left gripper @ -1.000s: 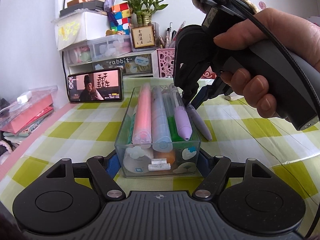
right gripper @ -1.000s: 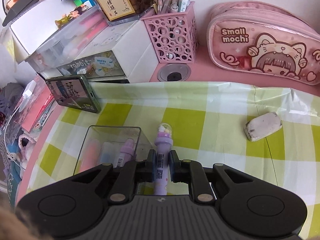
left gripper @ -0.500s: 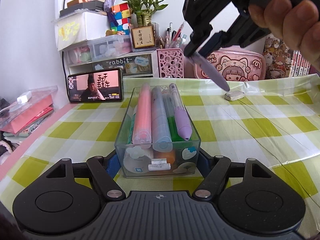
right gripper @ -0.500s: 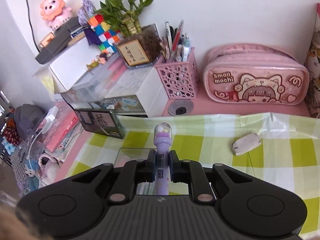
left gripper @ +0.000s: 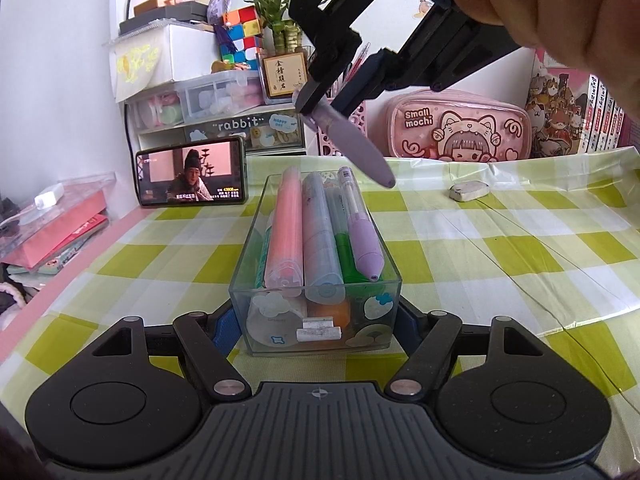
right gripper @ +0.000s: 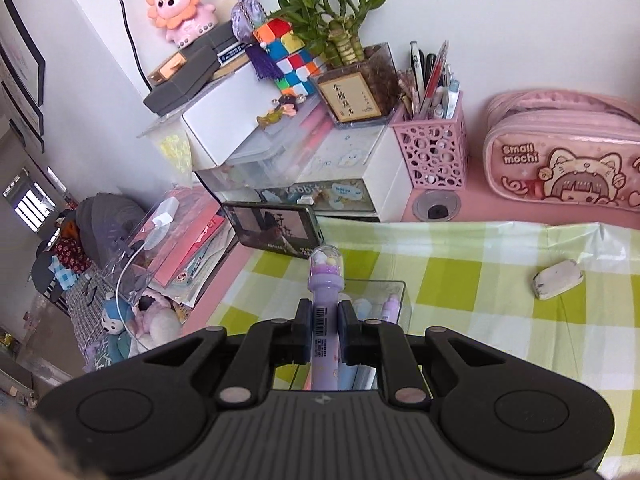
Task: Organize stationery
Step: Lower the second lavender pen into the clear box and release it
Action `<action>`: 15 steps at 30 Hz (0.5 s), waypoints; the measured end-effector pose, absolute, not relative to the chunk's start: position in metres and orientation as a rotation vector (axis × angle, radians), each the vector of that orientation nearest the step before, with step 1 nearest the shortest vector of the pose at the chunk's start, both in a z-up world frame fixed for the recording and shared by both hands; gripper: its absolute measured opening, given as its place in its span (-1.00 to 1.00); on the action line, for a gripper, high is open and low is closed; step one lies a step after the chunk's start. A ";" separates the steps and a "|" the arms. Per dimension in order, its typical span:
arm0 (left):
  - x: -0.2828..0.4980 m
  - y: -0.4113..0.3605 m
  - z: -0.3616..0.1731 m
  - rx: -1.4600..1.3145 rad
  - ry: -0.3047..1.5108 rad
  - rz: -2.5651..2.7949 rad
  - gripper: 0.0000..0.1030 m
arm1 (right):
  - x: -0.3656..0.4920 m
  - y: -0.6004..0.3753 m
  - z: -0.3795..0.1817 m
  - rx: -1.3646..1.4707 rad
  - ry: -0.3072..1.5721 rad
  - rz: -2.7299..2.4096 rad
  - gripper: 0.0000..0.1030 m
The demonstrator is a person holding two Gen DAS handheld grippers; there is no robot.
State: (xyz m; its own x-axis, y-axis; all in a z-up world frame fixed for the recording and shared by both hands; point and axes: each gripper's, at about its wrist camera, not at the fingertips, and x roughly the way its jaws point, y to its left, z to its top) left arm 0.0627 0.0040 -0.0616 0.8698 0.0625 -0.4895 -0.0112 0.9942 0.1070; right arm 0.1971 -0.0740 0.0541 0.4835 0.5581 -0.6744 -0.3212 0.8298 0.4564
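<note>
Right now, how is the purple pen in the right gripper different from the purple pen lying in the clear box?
The held purple pen hangs in the air above the clear box, tilted, tip down; the boxed purple pen lies flat among other pens. The right gripper clamps the first; nothing grips the second. The held pen shows a clear cap with beads; the boxed pen's far end looks plain. Both are lilac.

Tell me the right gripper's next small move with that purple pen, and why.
Probably lower the purple pen tip-first into the clear box: the right gripper holds it in the air above the box, which the left gripper steadies.
</note>
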 end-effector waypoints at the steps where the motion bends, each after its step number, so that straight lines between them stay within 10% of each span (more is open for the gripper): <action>1: 0.063 0.004 -0.062 0.102 0.515 0.039 0.42 | 0.199 -0.073 0.050 0.297 0.938 0.541 -0.67; 15: 0.063 0.005 -0.061 0.100 0.516 0.037 0.42 | 0.206 -0.070 0.029 0.328 1.031 0.435 -0.64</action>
State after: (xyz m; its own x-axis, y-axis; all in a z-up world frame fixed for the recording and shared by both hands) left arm 0.0626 0.0045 -0.0611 0.8695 0.0609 -0.4902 -0.0107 0.9945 0.1045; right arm 0.2057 -0.0695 0.0289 0.4416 0.4935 -0.7493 -0.1919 0.8677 0.4585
